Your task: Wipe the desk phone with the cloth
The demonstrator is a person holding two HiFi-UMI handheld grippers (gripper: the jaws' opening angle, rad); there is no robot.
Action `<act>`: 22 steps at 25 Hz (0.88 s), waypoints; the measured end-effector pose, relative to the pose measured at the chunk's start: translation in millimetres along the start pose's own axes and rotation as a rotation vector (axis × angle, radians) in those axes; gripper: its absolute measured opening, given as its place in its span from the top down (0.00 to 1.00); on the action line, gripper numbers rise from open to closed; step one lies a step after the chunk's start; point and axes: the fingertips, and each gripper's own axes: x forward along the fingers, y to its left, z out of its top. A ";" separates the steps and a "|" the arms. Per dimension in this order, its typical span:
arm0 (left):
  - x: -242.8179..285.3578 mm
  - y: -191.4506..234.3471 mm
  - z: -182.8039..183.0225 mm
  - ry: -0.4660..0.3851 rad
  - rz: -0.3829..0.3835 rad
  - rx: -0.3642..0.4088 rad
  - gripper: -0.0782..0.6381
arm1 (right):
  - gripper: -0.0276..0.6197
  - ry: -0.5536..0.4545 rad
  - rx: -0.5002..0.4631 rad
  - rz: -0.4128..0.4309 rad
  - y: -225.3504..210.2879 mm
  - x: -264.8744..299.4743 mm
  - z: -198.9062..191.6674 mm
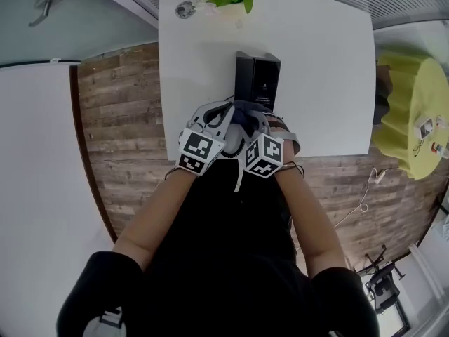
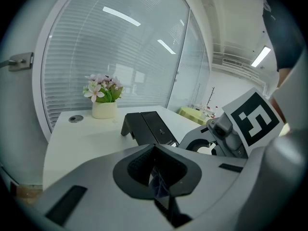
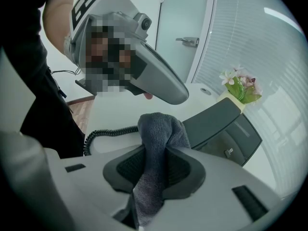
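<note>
1. The right hand-held gripper (image 3: 155, 170) is clamping a grey cloth (image 3: 158, 138), close to the near edge of the black desk phone (image 3: 216, 121) on the white bench (image 1: 330, 83).
2. The left hand-held gripper (image 2: 155, 170) is hovering alongside, jaws pressed together.

Grey cloth (image 3: 156, 143) near black desk phone (image 3: 219, 121)

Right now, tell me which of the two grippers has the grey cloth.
The right gripper: the grey cloth is clamped between its jaws, bunched up past their tips. The left gripper shows no grey cloth between its jaws.
</note>
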 end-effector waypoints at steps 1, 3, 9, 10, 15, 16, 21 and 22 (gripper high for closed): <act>-0.1 -1.1 -1.2 0.002 0.000 0.000 0.88 | 0.79 0.005 0.000 0.007 3.0 0.3 -1.4; 0.4 -2.7 -2.4 0.003 -0.001 0.001 0.88 | 0.79 0.016 -0.002 0.019 7.8 1.4 -4.3; -5.4 -4.8 0.9 0.000 0.003 0.008 0.88 | 0.79 0.067 -0.009 0.087 28.6 6.6 -12.6; -6.8 -5.1 3.3 -0.004 0.003 0.008 0.88 | 0.79 0.059 -0.001 0.086 28.3 4.6 -11.9; -15.7 -2.2 24.0 -0.041 0.005 0.020 0.88 | 0.79 0.002 0.050 0.027 6.4 -20.7 2.7; -17.1 -1.4 28.8 -0.049 0.006 0.022 0.88 | 0.79 -0.004 0.056 0.016 1.0 -26.5 5.3; -19.7 -1.2 64.7 -0.103 0.004 0.058 0.88 | 0.79 -0.028 0.085 -0.068 -33.5 -54.4 14.9; -19.6 -0.8 72.7 -0.115 0.002 0.064 0.88 | 0.79 -0.036 0.095 -0.087 -41.6 -59.8 17.2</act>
